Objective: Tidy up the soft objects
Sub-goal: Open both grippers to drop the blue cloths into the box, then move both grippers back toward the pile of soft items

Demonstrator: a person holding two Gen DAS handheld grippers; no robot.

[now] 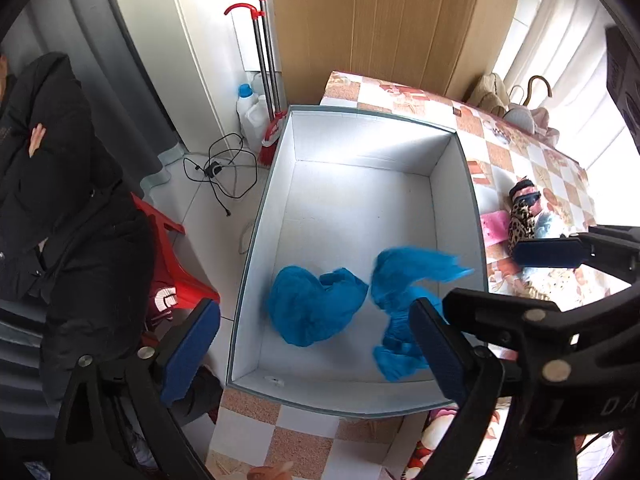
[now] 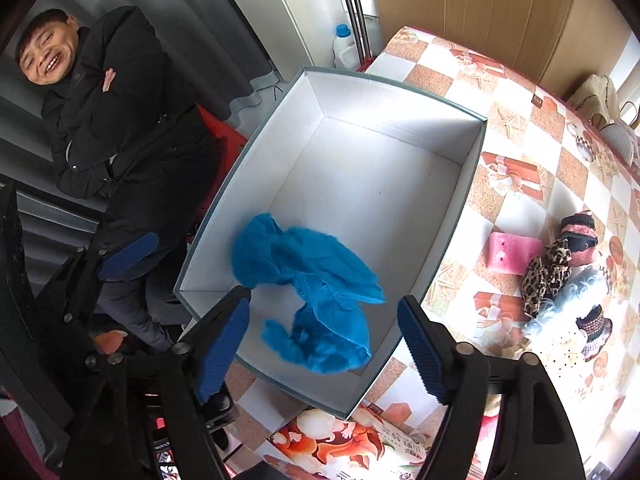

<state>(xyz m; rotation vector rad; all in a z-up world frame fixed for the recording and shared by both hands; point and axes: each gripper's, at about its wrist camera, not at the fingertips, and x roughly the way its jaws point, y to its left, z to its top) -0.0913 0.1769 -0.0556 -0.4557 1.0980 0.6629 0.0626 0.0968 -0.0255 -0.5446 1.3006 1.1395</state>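
Note:
A large white box with a grey rim stands on the checked tablecloth. Blue soft cloth pieces lie in its near end; in the left wrist view one piece looks blurred, as if falling. My left gripper is open and empty over the box's near edge. My right gripper is open and empty just above the blue cloth; one of its fingers shows at the right of the left wrist view. More soft items lie right of the box: a pink piece, a leopard-print piece and knitted ones.
A person in a black coat sits left of the table by a red stool. A broom and mop, bottles and a cable lie on the floor beyond. A cardboard panel leans behind the table.

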